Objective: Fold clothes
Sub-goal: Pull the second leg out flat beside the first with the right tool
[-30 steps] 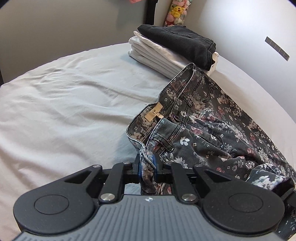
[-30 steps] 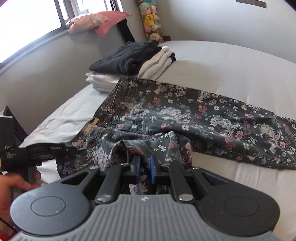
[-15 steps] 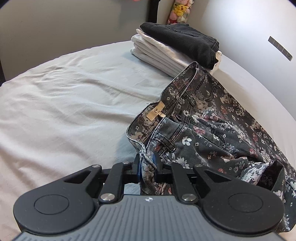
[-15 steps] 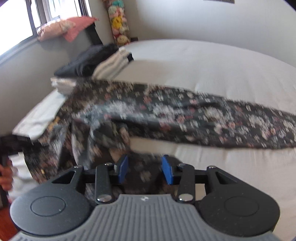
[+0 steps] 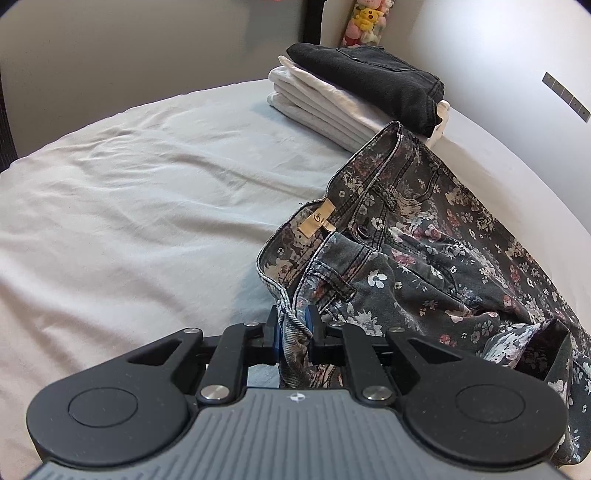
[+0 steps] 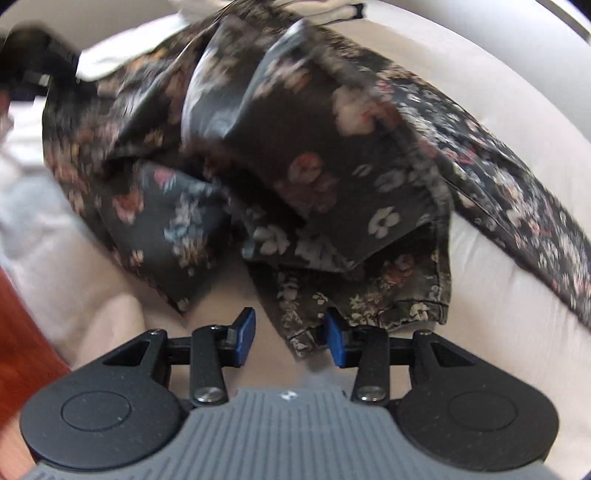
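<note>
Dark floral-print jeans (image 5: 436,251) lie crumpled on the white bed sheet (image 5: 147,206), waistband towards the left. My left gripper (image 5: 292,328) is shut on the jeans' waistband edge. In the right wrist view the jeans (image 6: 314,158) fill the frame, blurred, with a folded leg hem (image 6: 373,302) lying just ahead. My right gripper (image 6: 290,330) is open and empty, its blue pads either side of the hem's lower corner, low over the sheet (image 6: 498,314).
A stack of folded white garments (image 5: 332,107) topped by folded black jeans (image 5: 376,77) sits at the bed's far side by the wall. Plush toys (image 5: 364,18) hang in the corner. A reddish-brown floor strip (image 6: 26,332) shows at the bed's left edge.
My right gripper let go of the floral jeans, opened, and swung down close over the leg hem. My left gripper kept its hold on the waistband and hardly moved.
</note>
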Tool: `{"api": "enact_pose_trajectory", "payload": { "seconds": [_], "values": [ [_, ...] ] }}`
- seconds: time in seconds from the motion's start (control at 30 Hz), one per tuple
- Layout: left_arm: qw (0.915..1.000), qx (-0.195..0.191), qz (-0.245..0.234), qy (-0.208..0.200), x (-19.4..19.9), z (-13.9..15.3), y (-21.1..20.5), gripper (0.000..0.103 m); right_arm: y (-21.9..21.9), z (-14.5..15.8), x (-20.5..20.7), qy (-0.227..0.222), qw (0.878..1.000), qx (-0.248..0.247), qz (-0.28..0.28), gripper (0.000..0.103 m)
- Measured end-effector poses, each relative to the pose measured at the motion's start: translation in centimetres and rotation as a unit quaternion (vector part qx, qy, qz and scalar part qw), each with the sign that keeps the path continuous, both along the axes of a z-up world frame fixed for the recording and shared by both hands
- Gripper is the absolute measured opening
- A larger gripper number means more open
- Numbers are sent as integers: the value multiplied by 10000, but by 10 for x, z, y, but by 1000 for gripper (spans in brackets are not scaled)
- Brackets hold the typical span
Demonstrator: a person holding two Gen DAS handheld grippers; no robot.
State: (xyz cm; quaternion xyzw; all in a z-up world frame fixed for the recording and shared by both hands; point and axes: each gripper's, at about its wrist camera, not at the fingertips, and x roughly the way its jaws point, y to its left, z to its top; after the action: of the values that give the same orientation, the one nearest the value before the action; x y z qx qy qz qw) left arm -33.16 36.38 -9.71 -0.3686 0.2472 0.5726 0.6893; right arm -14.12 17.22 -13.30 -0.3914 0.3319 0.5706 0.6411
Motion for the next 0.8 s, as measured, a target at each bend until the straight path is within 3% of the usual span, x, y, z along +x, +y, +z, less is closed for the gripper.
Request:
{"api": "enact_pose_trajectory", "payload": {
  "seconds": [0.03,0.1,0.17,0.23,0.47,0.8],
  "values": [
    [10000,9,-4,9,0,0,0,13,-1,0,-2,-98,9999,-24,74,42],
    [10000,7,-7,43,2,0,0,13,-3,0,-5,-365,9991,-67,181,25],
    [10000,-6,11,36,2,0,0,13,-8,3,-4,-519,9984,-80,230,19],
    [10000,-14,41,-12,-1,0,0,13,-17,12,1,-661,9978,39,70,5],
    [9999,-24,123,-63,-3,1,0,13,-80,72,62,-875,9864,610,-1249,2],
    [9996,-8,212,-200,-8,10,-1,12,-161,124,170,-1509,9365,929,-3027,1]
  ]
}}
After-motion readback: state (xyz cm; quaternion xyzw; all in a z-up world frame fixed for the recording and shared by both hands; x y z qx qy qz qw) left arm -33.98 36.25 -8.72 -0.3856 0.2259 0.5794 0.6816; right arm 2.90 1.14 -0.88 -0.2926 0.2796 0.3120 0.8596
